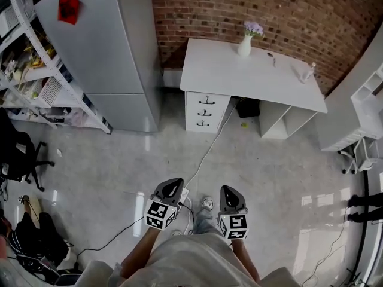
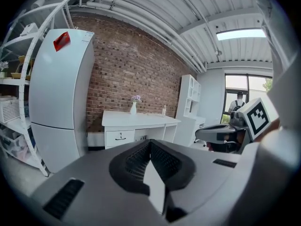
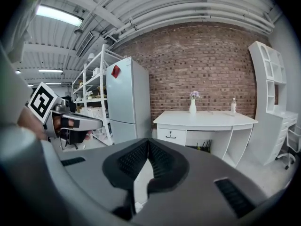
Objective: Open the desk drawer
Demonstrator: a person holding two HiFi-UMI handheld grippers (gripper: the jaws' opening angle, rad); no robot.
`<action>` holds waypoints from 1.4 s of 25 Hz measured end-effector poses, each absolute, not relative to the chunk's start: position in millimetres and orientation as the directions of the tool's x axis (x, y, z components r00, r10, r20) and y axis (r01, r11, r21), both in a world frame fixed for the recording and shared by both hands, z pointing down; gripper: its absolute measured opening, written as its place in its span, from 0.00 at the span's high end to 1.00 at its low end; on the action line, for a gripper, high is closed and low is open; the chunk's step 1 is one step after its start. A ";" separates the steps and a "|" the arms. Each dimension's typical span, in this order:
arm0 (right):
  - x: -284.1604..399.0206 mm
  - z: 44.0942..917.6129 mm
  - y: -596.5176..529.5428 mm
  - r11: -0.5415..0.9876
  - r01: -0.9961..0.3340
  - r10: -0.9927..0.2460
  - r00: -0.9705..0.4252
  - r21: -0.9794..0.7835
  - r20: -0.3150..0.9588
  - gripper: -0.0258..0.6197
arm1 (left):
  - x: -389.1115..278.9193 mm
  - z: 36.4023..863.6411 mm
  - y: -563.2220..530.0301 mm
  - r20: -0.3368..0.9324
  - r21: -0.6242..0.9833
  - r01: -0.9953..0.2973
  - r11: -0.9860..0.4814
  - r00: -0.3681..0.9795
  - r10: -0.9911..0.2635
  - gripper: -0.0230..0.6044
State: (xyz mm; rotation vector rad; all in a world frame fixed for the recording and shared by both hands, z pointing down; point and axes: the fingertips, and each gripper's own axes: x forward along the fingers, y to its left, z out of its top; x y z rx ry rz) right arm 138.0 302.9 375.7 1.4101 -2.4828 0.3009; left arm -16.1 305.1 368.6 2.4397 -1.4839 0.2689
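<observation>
A: Where is the surface?

B: Upper centre of the head view. It is a white surface (image 1: pixel 257 73) set against the brick wall (image 1: pixel 269 11). Its long axis runs left to right across the frame and dips a little toward the right.

A: And the drawers?

B: There are three drawers (image 1: pixel 205 112), stacked one above another under the surface's left end, near the fridge (image 1: pixel 102 52). Their fronts face down the frame, toward the person, and each carries a dark handle. All three sit flush, with none pulled out.

A: Anything on top?

B: A white vase (image 1: pixel 244 45) with pale flowers stands near the back edge. A small bottle (image 1: pixel 309 72) stands toward the right end.

A: Where are the claws?

B: Both are low in the frame, side by side. The left claw (image 1: pixel 170 188) is at lower centre-left and the right claw (image 1: pixel 231 193) is just to its right. Each points up the frame toward the surface. They are well apart from the drawers, with grey floor (image 1: pixel 119 160) and a white cable (image 1: pixel 206 154) lying in between.

A: Are they wide or closed?

B: Closed, both of them. In the left gripper view the two dark pads meet at their tips with nothing caught between them, and the drawers show small, left of centre. In the right gripper view the pads likewise press together on nothing. There the drawers show just right of centre, fronts toward the camera.
</observation>
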 end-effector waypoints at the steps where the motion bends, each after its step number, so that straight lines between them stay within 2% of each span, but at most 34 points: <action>1: 141.2 376.2 293.4 0.514 -0.856 -0.799 -0.499 -0.049 0.334 0.93 | -12.6 369.0 297.1 0.302 0.134 -0.893 -0.430 0.450 -0.840 0.95; 18: 210.1 393.6 173.9 0.575 -0.806 -0.726 -0.582 -0.142 0.365 0.93 | 53.1 376.3 181.5 0.387 0.107 -0.927 -0.359 0.372 -0.844 0.95; 35: 162.8 397.4 128.7 0.624 -0.766 -0.680 -0.629 -0.153 0.376 0.93 | 12.9 384.8 142.1 0.393 0.139 -0.943 -0.303 0.333 -0.857 0.95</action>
